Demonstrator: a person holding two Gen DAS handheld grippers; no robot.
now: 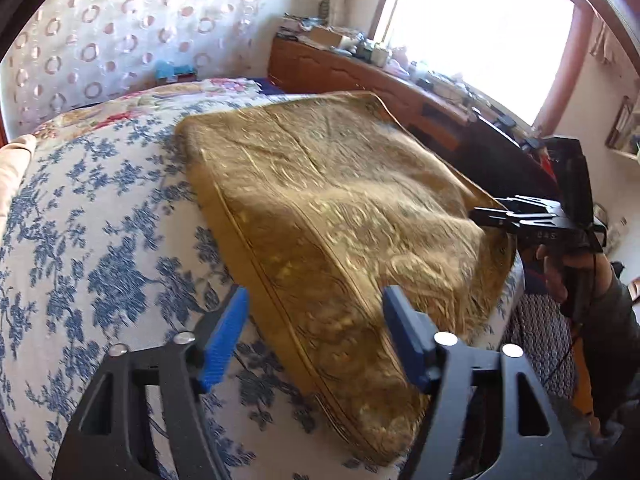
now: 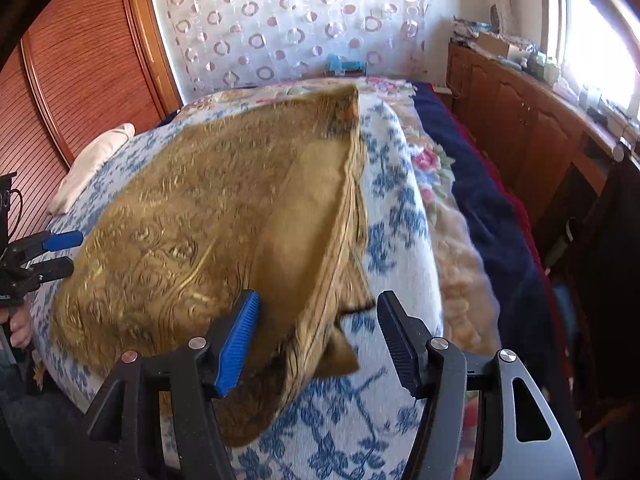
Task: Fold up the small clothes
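A gold patterned cloth (image 1: 328,200) lies folded over on the bed's blue-and-white floral cover (image 1: 100,240). My left gripper (image 1: 316,332) is open, its jaws straddling the cloth's near left edge just above it. My right gripper (image 2: 316,336) is open over the cloth's (image 2: 180,216) right-hand folded edge, where the layers gape and a corner sticks out. The right gripper also shows in the left wrist view (image 1: 516,212) at the cloth's right edge. The left gripper shows in the right wrist view (image 2: 52,252) at the cloth's left side.
A wooden cabinet (image 2: 520,128) with clutter runs along the window on the right. A wooden wardrobe (image 2: 80,60) stands left. A pillow (image 2: 92,164) lies at the bed's left. A floral blanket and dark blue cover (image 2: 480,200) lie on the bed's right.
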